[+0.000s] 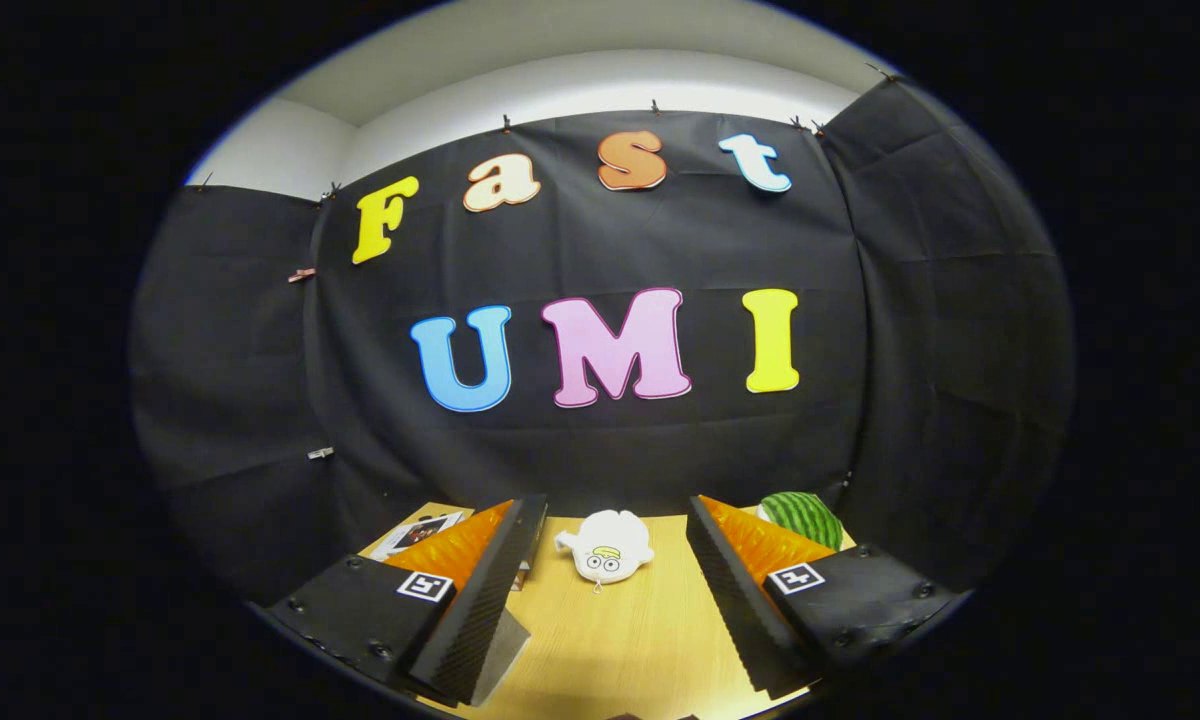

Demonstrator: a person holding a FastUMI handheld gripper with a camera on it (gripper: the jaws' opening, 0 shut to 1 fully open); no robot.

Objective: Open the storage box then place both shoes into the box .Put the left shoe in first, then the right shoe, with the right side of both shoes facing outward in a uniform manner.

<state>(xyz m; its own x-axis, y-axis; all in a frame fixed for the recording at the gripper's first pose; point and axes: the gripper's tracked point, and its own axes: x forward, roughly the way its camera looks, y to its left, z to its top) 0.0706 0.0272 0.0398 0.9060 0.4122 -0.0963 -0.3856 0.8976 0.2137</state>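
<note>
Gripper [600, 610] hovering wide open and holding nothing above the wooden table [620, 640], pointing at a white plush toy [608, 546] and a watermelon-patterned ball [805, 517] beyond its fingers, storage box and shoes lying somewhere unseen, so step and next move staying unjudgeable.
</note>
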